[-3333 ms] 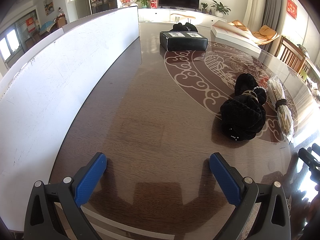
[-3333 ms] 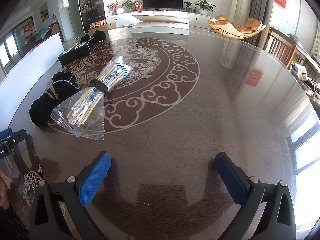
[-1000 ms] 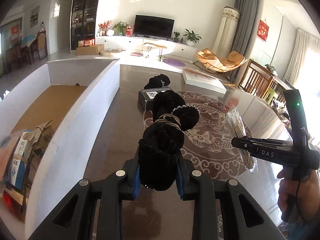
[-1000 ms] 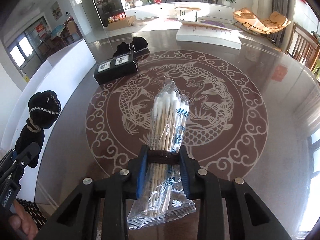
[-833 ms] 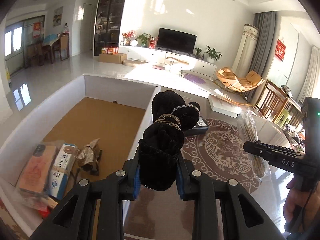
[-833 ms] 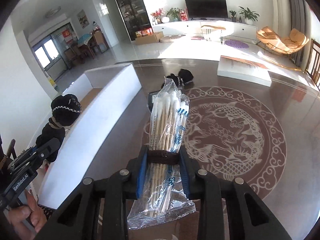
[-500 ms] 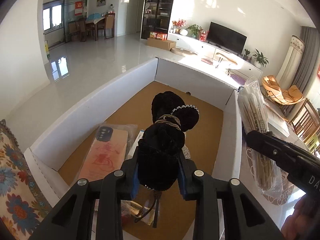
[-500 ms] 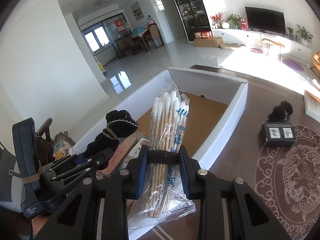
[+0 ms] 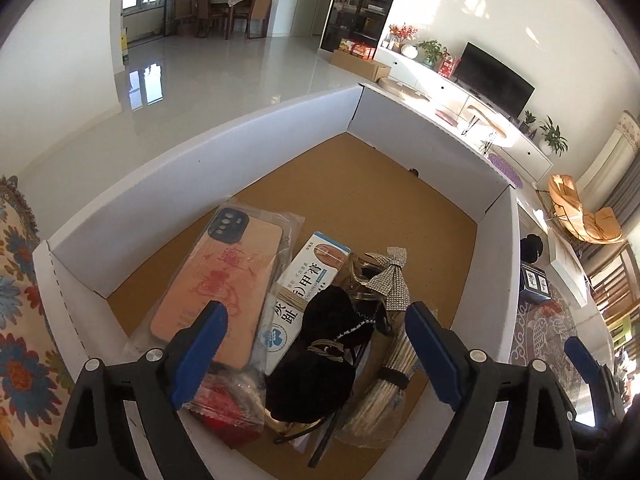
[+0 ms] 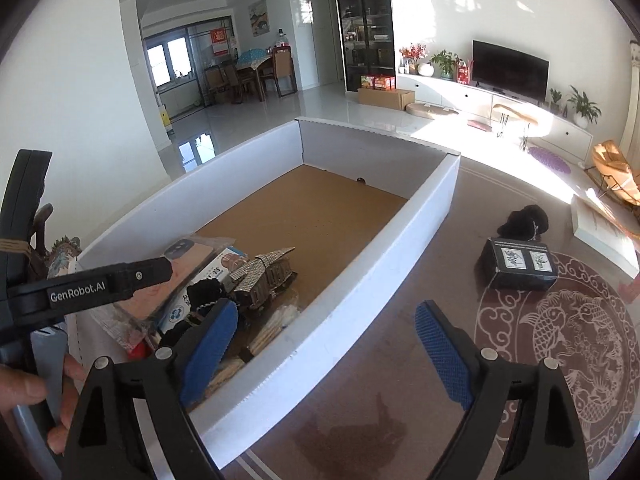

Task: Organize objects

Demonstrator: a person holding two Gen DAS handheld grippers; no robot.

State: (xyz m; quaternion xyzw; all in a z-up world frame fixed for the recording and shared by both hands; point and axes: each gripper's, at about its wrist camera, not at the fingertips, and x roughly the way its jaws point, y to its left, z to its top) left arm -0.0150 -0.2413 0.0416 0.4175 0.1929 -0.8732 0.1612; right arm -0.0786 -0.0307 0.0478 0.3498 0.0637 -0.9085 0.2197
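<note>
Two grippers are seen over a white box [image 9: 496, 264] with a brown cardboard floor, set on the dark patterned counter [image 10: 400, 400]. The left gripper [image 9: 316, 348] hangs above the near end of the box; its jaws have just been opening and stand wide, with nothing pressed between the blue pads. Below them, at lower centre of the left wrist frame, the black fuzzy bundle [image 9: 320, 360] lies loose on the pile in the box. Just to its right the bag of wooden sticks [image 9: 388, 384] rests on the box floor, bound by a dark band.

The right gripper [image 10: 324, 340] is held over the box's near right wall — its jaws have also just been opening and are wide apart, gripping nothing.

Also lying in the box: a pink phone case [image 9: 218, 276] in clear wrap, a white and blue carton [image 9: 304, 296], a glittery bow [image 9: 390, 280] and a red packet [image 9: 224, 404]. On the counter, at the right of the right wrist frame, a black box [image 10: 520, 264] sits with another black fuzzy item [image 10: 526, 218] just behind it.
</note>
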